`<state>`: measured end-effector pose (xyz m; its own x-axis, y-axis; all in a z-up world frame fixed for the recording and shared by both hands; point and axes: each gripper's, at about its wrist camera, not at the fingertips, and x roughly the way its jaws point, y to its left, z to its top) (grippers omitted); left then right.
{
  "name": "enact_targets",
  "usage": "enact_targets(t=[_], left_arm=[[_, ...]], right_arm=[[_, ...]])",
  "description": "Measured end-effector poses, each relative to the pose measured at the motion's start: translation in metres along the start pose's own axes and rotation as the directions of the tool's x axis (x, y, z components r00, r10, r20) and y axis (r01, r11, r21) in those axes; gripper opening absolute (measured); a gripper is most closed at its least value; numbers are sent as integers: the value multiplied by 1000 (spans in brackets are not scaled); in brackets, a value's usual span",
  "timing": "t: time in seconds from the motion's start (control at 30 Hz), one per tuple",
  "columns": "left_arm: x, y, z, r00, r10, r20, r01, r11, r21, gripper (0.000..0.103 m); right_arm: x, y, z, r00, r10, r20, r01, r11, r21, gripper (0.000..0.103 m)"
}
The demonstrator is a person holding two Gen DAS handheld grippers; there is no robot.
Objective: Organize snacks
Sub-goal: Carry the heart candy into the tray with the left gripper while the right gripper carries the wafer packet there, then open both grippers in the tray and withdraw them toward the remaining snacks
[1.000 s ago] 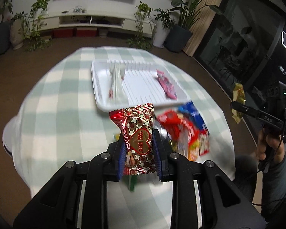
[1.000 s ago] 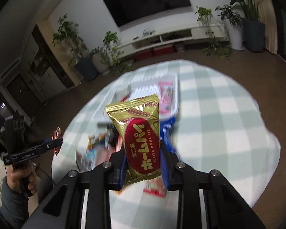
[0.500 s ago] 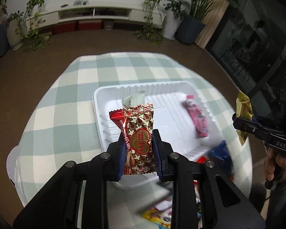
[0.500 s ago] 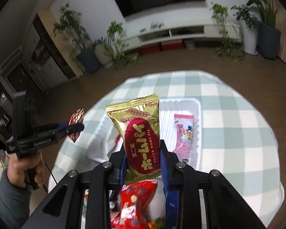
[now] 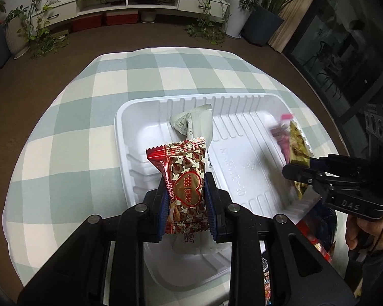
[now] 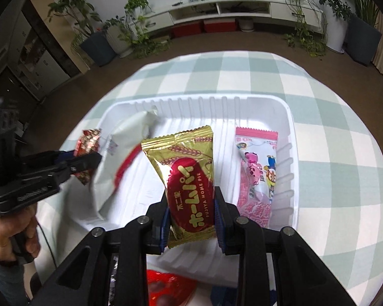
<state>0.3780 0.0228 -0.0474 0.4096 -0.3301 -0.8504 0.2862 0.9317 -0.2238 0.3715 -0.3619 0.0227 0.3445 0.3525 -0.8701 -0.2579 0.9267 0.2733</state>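
A round table (image 5: 71, 117) under a green-and-white check cloth fills most of both views, and on it sits a white ribbed tray (image 6: 199, 102), near the table's middle.

Inside the tray, a long white packet (image 6: 120, 158) lies along the left side; its printing is blurred in the right wrist view. A pink cartoon packet (image 6: 255, 173) lies flat along the tray's right wall, lengthwise, well apart from the white one.

The left gripper (image 5: 185, 201) hangs over the tray's near left part. Its jaws are narrowly apart and clamped on a red snack (image 5: 183, 183) with a heart label, held upright, clear of the tray floor.

The right gripper (image 6: 191, 214) hangs over the tray's middle, between the white packet and the pink one. Its jaws are likewise set close and pinch a gold pie (image 6: 189, 181) with a red oval label, upright and slightly tilted, above the tray floor.

Each gripper shows in the other's view, with a hand (image 6: 10, 234) on its grip.

Just in front of the tray's near rim, on the cloth, lies a red packet (image 6: 166, 290), partly hidden by the gripper body. Another bit of bright wrapping (image 5: 316, 239) shows at the tray's right corner; what it is I cannot tell
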Motion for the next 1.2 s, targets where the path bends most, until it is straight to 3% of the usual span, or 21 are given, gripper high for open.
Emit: enact_targets(t=[0.33,0.43,0.8,0.9,1.0,1.07,1.13,1.2], left_arm=[[5,8,-3,999,-43,4,43,998,-44,31],[7,11,-5,999,-36,1,36,998,-59,54],[2,8,-10,999,-35,20,37,998,-55,54],[-9,8,-13,999,-27,43,29,998,-62,55],[-31,7,-18,995,-9,95,16,997,-71,68],[-51,5,-26,991,7,131,4,997,-83,84],[-71,0,-37,989,1,148,14,995,-99,89],[-88,-10,-53,986,-34,165,48,996,-81,90]], right_arm=[[18,-4,-4,999,-38,-35,39,999,7,32],[18,-4,-4,999,-41,-31,41,999,13,34],[16,1,-3,999,-45,-12,45,999,0,42],[6,0,-2,999,-26,19,26,999,27,55],[-22,-2,0,995,23,98,-29,998,57,67],[-52,-3,-1,984,49,171,-60,996,63,84],[-86,-5,-7,964,83,251,-105,992,76,93],[-121,-10,-18,920,187,343,-225,972,73,95]])
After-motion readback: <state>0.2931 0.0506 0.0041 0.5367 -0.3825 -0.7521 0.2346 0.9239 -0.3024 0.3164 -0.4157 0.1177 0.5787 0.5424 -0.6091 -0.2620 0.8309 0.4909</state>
